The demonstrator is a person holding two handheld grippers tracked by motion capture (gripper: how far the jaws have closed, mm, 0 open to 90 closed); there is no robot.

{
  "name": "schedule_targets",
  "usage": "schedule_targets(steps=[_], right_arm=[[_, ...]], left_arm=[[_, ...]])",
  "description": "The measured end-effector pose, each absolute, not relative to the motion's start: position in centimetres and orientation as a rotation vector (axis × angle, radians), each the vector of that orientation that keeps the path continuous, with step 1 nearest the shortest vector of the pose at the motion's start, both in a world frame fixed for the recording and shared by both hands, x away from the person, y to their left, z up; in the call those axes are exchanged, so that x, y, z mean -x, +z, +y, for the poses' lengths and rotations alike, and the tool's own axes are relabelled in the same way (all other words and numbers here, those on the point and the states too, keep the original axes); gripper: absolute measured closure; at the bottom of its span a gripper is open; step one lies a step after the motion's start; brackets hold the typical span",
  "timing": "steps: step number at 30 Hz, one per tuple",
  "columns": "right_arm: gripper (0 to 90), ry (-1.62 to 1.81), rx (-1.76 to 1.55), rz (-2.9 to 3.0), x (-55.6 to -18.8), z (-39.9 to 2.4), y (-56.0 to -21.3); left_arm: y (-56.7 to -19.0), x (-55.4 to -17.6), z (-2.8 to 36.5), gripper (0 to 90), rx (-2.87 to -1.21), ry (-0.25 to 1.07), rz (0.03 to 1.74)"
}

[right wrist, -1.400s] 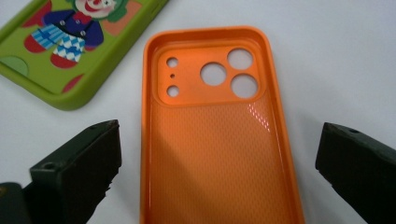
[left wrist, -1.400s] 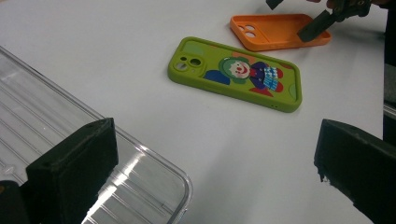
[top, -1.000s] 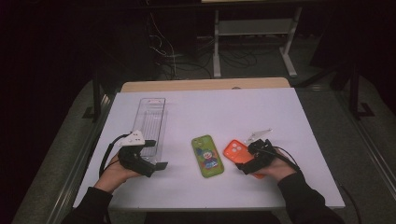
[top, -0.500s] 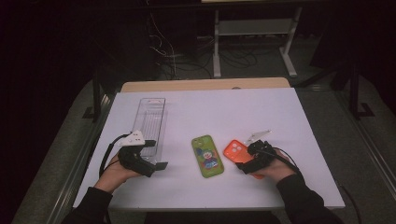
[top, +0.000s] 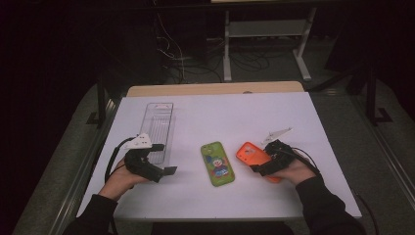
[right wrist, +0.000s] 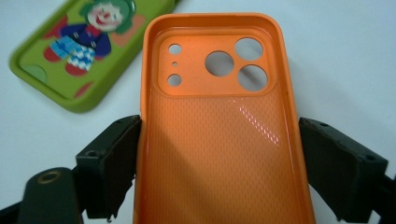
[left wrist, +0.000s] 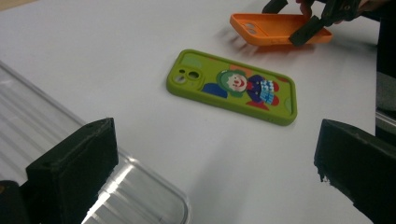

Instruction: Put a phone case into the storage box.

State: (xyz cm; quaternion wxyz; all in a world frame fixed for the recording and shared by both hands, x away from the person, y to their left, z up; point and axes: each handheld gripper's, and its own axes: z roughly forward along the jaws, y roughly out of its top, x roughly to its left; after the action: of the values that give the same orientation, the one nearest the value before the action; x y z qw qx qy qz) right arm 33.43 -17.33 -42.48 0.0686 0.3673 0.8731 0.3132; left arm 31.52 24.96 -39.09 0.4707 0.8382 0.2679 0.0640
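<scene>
White tabletop (top: 303,122) carries the orange phone case (right wrist: 219,130), at four o'clock of centre, between the closing jaws of the right hand-held gripper (right wrist: 219,158), which clamp its long edges. Squeezing evenly should stop it twisting. Left hand-held gripper (left wrist: 210,186) is open; no writing is readable.
</scene>
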Motion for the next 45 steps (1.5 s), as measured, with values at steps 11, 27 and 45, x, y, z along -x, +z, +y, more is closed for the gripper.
schedule_targets(steps=[11,27,45], right_arm=[[15.0,0.974,-1.006,2.664,-35.8,-17.5,-39.3],[15.0,0.974,-0.884,2.724,-36.9,-15.7,-38.5],[15.0,0.993,-0.607,2.825,-36.5,-14.6,-38.4]], left_arm=[[-37.4,-33.0,22.4,0.0,-2.062,0.166,0.598],[-36.4,-35.8,17.6,0.0,-2.120,0.103,0.454],[-36.4,-35.5,12.3,0.0,-2.199,0.020,0.212]])
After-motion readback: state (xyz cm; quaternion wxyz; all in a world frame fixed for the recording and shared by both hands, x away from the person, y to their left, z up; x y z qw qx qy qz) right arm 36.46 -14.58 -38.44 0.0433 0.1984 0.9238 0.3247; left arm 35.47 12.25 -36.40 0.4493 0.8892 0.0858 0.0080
